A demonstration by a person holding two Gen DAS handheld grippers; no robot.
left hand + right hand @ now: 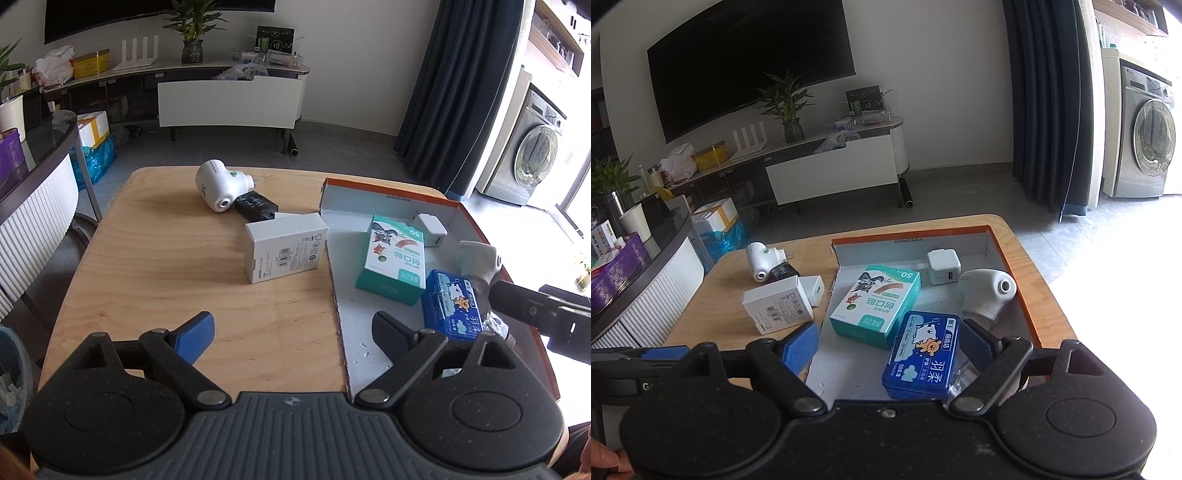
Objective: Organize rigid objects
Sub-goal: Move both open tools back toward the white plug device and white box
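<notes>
A table (166,266) holds a tray (354,347) on its right half. In the tray, a bandage box (393,254) lies at centre, a tin (452,306) at its 4 o'clock, a charger (430,229) at its 1 o'clock, a nozzle (988,295) at its 3 o'clock. Left of the tray lies a carton (286,247); at its 11 o'clock an adapter (256,205), then a plug-in (218,184).

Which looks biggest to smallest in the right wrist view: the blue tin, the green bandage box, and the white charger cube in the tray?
Largest to smallest:
1. green bandage box
2. blue tin, close behind, and nearer the camera, so unsure
3. white charger cube, clearly smallest
</notes>
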